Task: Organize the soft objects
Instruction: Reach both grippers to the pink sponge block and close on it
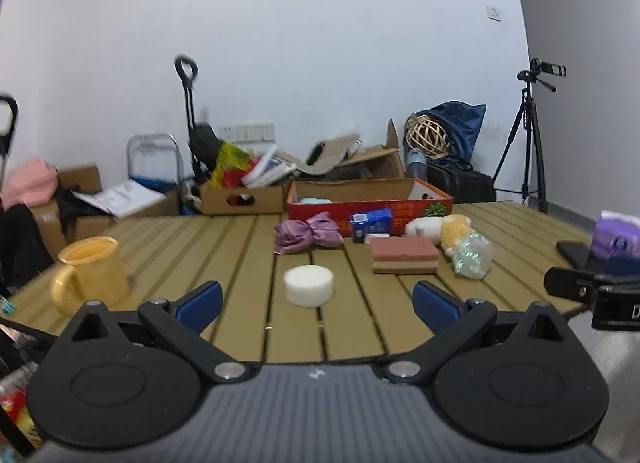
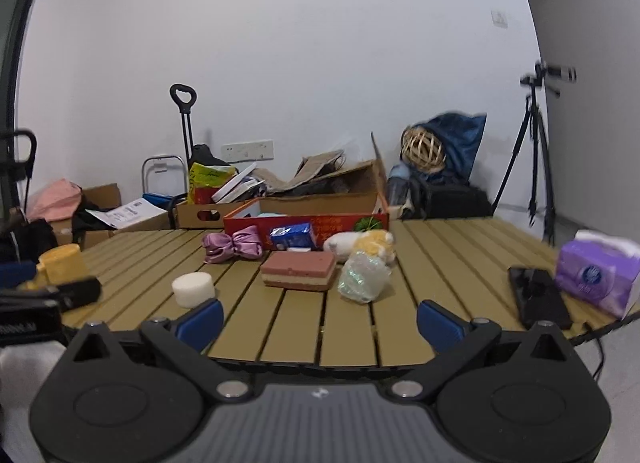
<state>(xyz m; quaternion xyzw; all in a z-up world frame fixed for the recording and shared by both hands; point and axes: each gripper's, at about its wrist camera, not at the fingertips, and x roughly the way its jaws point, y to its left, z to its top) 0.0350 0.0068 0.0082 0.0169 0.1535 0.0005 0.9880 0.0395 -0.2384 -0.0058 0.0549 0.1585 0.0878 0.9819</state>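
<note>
Writing is scarce and mostly too blurred to read: the red cardboard box (image 2: 306, 223) at the far side of the slatted tabletop (image 2: 452, 255) carries yellow print and a green picture on its front wall, the blue carton (image 2: 291, 235) leaning against it has white marks, and the purple tissue pack (image 2: 600, 273) near the right edge shows a round blue emblem, none of it legible. Both tools hang just off the near edge with nothing between their blue pads: the left gripper (image 1: 317, 301) has its jaws spread wide, and the right gripper (image 2: 320, 319) is equally wide apart. Soft things lie in a loose band before the box: a purple fabric bow (image 1: 306, 233), a white round sponge (image 1: 309, 285) alone nearer the front, a pink and tan layered sponge (image 2: 299, 270), a crinkly clear bag (image 2: 363, 277) touching a white and yellow plush toy (image 2: 362, 243). A yellow mug (image 1: 90, 273) stands at the left edge, a black phone (image 2: 538, 297) just beside the tissue pack. Bare slats run along the near rim.
</note>
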